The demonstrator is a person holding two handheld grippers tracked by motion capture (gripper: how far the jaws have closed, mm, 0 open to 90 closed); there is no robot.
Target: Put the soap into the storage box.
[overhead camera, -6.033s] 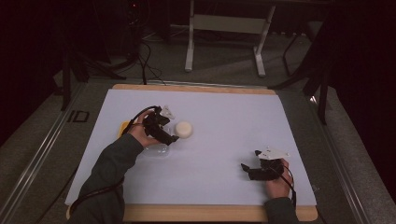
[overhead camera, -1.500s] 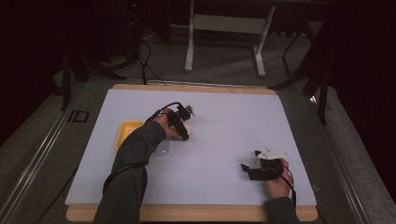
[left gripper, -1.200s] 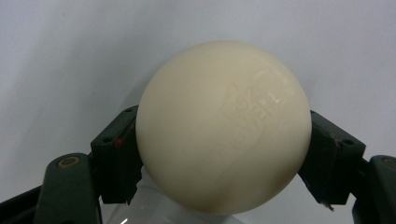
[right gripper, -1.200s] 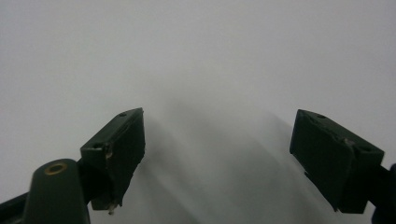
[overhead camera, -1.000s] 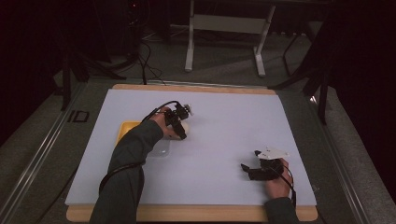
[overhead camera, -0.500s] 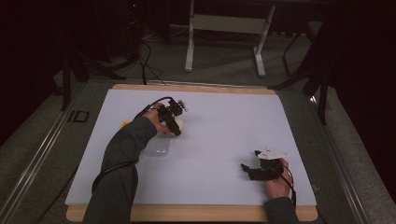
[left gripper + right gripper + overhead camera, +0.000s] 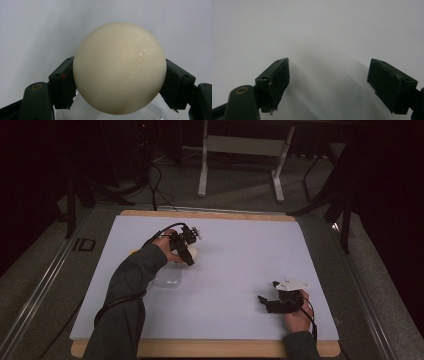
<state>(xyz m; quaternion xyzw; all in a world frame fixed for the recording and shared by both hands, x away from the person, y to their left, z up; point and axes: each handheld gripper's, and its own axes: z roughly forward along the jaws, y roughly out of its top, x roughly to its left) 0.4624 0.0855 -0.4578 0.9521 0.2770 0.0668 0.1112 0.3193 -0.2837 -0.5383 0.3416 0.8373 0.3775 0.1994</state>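
Note:
A smooth cream ball [image 7: 119,67] sits squarely between the two black jaws of my left gripper [image 7: 120,76], which is shut on it and holds it off the white mat. In the high view the left gripper [image 7: 190,256] hangs with the ball [image 7: 193,252] over the mat's left half, just beyond a clear plastic container [image 7: 169,279]. The rim of that container [image 7: 75,113] shows below the ball. My right gripper [image 7: 264,303] rests low at the front right, jaws wide apart. Nothing but bare mat lies between the jaws of the right gripper [image 7: 329,72].
A white mat [image 7: 235,240] covers the wooden table [image 7: 210,348]. A yellow object [image 7: 134,252] peeks out behind the left sleeve. Cables trail from both grippers. Beyond the table stand a white frame's legs [image 7: 202,175] and dark floor.
The ball, which lay on the mat six seconds ago, is now held in the left gripper. Over the last second that gripper has drifted slightly left and up. The right gripper has stayed put.

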